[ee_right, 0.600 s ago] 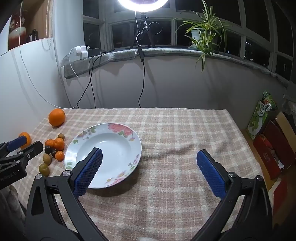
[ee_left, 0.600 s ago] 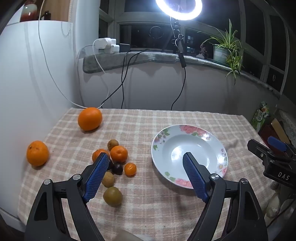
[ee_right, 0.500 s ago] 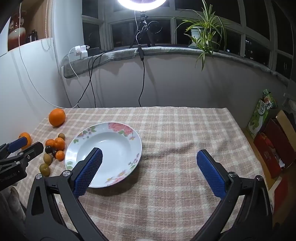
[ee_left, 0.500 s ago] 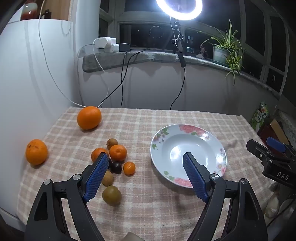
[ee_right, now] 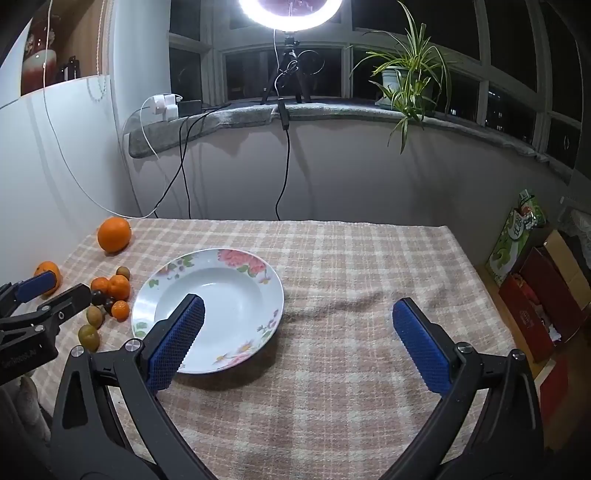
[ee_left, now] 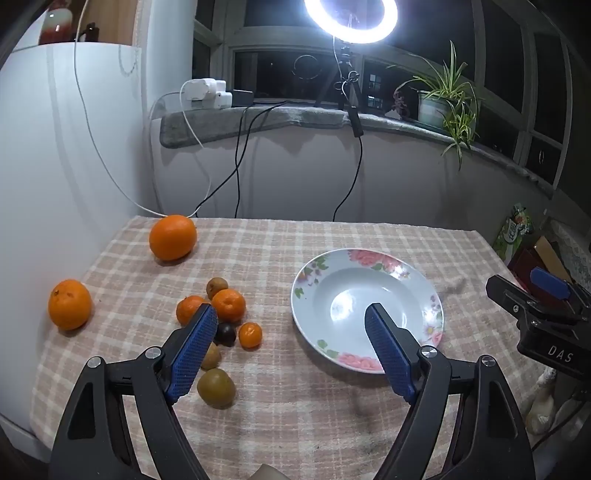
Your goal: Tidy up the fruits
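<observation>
On checked cloth point(ee_left: 332, 417): two big oranges point(ee_left: 172, 237), three mandarins point(ee_left: 229, 304), one plate point(ee_left: 317, 291); both grippers point(ee_left: 291, 350) spread wide, empty.

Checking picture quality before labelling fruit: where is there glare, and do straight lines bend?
Left wrist view: the ring light blows out white and mirrors as a bright patch in the plate. Right wrist view: the window ledge bows from fisheye; fruit stays sharp.

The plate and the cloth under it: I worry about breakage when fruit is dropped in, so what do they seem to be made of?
The plate looks like glazed ceramic or porcelain, though melamine is possible: glossy white, mirroring the lamp, with printed flowers on its rim. The tablecloth looks like soft woven fabric: matte checked weave with wrinkles.
</observation>
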Tool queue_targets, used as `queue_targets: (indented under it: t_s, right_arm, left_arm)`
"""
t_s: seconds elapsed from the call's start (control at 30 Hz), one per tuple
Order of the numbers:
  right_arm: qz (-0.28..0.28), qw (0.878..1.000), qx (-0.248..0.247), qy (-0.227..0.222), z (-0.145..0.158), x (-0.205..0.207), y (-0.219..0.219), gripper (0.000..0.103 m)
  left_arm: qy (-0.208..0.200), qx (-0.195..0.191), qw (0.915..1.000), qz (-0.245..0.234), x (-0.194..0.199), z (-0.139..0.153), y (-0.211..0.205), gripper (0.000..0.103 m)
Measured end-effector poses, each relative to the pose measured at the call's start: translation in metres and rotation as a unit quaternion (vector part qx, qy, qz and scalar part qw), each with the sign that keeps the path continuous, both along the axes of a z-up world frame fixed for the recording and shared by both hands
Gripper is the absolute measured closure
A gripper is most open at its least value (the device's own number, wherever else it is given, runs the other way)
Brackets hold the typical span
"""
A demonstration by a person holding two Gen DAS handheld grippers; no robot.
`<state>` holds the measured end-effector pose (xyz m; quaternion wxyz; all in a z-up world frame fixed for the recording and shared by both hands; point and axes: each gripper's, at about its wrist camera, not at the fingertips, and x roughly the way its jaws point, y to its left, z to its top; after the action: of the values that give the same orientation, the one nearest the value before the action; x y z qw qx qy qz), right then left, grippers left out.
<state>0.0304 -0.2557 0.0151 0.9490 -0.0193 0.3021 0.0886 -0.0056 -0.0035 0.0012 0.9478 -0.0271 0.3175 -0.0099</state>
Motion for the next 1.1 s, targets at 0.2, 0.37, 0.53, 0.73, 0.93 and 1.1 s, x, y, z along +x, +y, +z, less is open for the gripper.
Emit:
queue_targets:
  t_s: [0.2, 0.37, 0.53, 0.73, 0.93, 1.1]
  right_arm:
    - [0.000, 1.000, -0.002, 0.000, 0.0010, 0.0005, 0.0007, 0.000]
    - [-0.001, 1.000, 0.000, -0.001, -0.0009, 0.0007, -0.0010, 0.000]
    - [0.001, 1.000, 0.001, -0.001, -0.0012, 0.0006, 0.0000, 0.000]
    - [0.002, 1.000, -0.002, 0.001, -0.0012, 0.0016, 0.0031, 0.000]
    - [0.002, 1.000, 0.000, 0.000, -0.0010, 0.0018, 0.0035, 0.000]
    - [0.002, 1.000, 0.003, -0.001, -0.0014, 0.0019, 0.0049, 0.000]
  left_arm:
    - [0.000, 0.000, 1.0000, 0.001, 0.0006, 0.0007, -0.0001, 0.021]
    - [0.001, -0.001, 1.0000, 0.001, 0.0012, 0.0015, 0.0006, 0.021]
    - [0.000, -0.002, 1.0000, 0.002, 0.0016, 0.0019, 0.0014, 0.021]
    - [0.000, -0.004, 1.0000, 0.003, 0.0023, 0.0015, 0.0044, 0.021]
    - [0.000, -0.005, 1.0000, 0.004, 0.0034, 0.0010, 0.0060, 0.021]
    - [-0.003, -0.005, 1.0000, 0.004, 0.0011, 0.0009, 0.0068, 0.021]
